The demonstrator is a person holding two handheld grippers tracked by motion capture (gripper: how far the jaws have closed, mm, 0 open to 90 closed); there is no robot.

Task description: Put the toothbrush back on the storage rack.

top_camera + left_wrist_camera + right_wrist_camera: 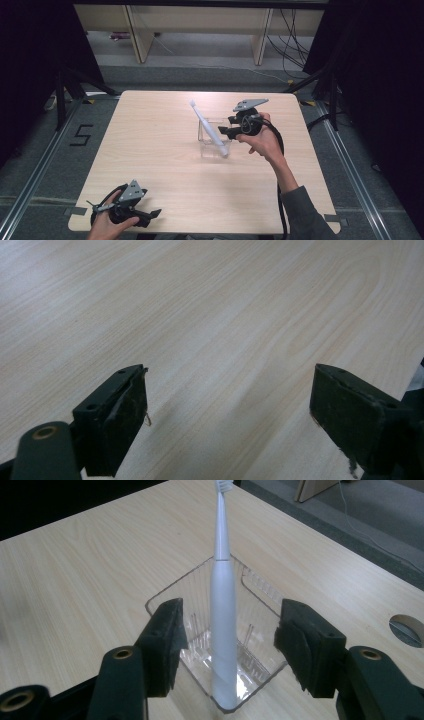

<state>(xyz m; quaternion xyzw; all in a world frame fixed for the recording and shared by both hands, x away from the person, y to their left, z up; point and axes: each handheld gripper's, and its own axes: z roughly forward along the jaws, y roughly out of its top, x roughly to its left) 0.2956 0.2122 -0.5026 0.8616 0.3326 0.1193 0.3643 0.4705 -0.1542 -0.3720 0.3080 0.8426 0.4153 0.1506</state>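
A white electric toothbrush (209,128) (222,615) leans in a clear square plastic container (214,137) (252,625) at the table's middle, its brush head pointing up and away. My right gripper (223,131) (229,642) is open just right of the container, its jaws on either side of the toothbrush handle without touching it. My left gripper (152,215) (230,415) rests open near the table's front left edge, with only bare wood between its jaws.
The light wooden table (160,150) has a round cable hole (407,629) seen in the right gripper view. Beyond the far edge are wooden furniture legs (137,35) and cables (292,45) on the floor. Dark curtains flank both sides.
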